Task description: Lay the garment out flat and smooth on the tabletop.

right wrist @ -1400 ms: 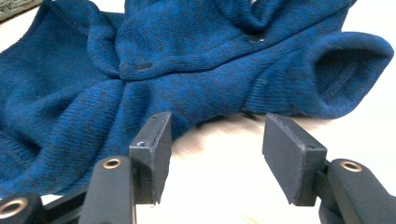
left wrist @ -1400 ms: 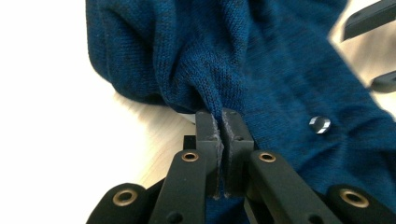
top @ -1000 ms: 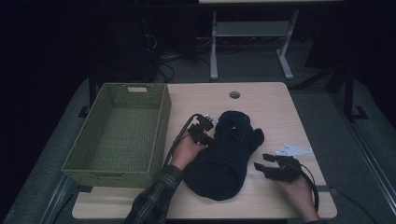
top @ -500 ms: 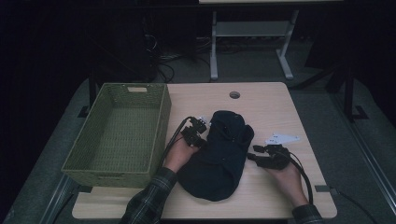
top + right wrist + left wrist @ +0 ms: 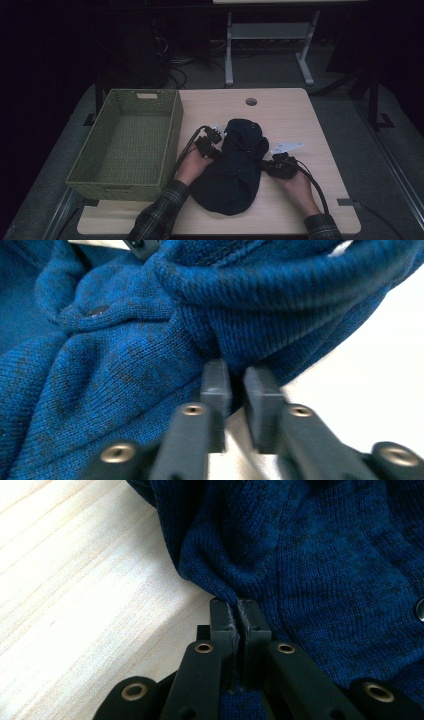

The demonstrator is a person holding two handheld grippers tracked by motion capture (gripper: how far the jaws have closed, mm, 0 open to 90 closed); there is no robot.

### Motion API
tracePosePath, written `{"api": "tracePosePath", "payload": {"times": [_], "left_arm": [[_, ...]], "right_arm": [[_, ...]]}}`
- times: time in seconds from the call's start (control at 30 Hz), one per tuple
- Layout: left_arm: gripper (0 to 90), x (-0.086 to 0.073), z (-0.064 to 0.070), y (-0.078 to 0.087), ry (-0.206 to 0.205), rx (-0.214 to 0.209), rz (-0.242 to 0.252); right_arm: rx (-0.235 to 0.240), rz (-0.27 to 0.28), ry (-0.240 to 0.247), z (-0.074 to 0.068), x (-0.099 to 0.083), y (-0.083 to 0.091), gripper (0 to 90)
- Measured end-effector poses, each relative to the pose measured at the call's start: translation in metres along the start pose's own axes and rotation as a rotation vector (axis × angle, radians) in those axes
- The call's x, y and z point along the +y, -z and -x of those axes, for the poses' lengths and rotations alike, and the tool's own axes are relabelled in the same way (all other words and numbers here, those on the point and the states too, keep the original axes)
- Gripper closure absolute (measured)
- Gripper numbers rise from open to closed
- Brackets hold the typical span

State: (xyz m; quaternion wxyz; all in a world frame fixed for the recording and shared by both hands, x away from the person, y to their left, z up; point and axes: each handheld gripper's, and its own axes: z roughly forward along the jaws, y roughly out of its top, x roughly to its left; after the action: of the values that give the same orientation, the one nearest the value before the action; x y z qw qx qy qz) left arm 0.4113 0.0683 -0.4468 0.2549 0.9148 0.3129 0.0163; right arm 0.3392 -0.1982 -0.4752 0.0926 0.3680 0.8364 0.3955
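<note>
High view: blue cardigan lies on the table right of the basket, long axis toward the person. Left hand-held gripper and right hand-held gripper each clamp its edges.

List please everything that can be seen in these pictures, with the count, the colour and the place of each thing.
knitted garment: 1, dark blue, with buttons, bunched on the table between the two claws
basket: 1, green woven, on the left part of the table, nothing seen inside
table: 1, light wood, with a round hole near its far edge
frame of another table: 1, pale grey, on the floor behind
cables: several, dark, on the floor behind the basket
left claw: 1, black, shut on the garment's left edge
right claw: 1, black, pinching a fold at the garment's right side
sleeves: 2, dark plaid, at the near edge
</note>
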Motion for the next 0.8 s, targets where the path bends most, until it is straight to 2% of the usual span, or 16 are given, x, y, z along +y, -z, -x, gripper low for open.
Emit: {"api": "tracePosePath", "payload": {"times": [0.2, 0.33, 0.43, 0.57, 0.7, 0.8], "left_arm": [[87.5, 0.0, 0.001, 0.002, 0.001, 0.0, 0.002], [87.5, -0.001, 0.003, 0.008, 0.007, -0.017, 0.005], [87.5, -0.002, 0.008, 0.013, 0.015, -0.048, 0.021], [87.5, -0.005, 0.021, 0.016, 0.001, -0.095, 0.024], [87.5, -0.01, 0.034, 0.013, -0.023, -0.109, 0.008], [86.6, -0.015, 0.037, 0.012, -0.026, -0.107, 0.005]], "right_arm": [[-0.049, 0.001, 0.037, -0.002, 0.002, 0.008, 88.4], [-0.096, 0.021, 0.025, 0.004, 0.003, 0.025, 88.6], [-0.135, 0.026, 0.022, 0.012, 0.002, 0.038, 88.8], [-0.18, 0.03, 0.027, 0.023, 0.003, 0.053, 88.9], [-0.183, 0.02, 0.024, 0.03, 0.003, 0.05, 88.9], [-0.17, 0.008, 0.034, 0.029, 0.003, 0.042, 88.5]]}}
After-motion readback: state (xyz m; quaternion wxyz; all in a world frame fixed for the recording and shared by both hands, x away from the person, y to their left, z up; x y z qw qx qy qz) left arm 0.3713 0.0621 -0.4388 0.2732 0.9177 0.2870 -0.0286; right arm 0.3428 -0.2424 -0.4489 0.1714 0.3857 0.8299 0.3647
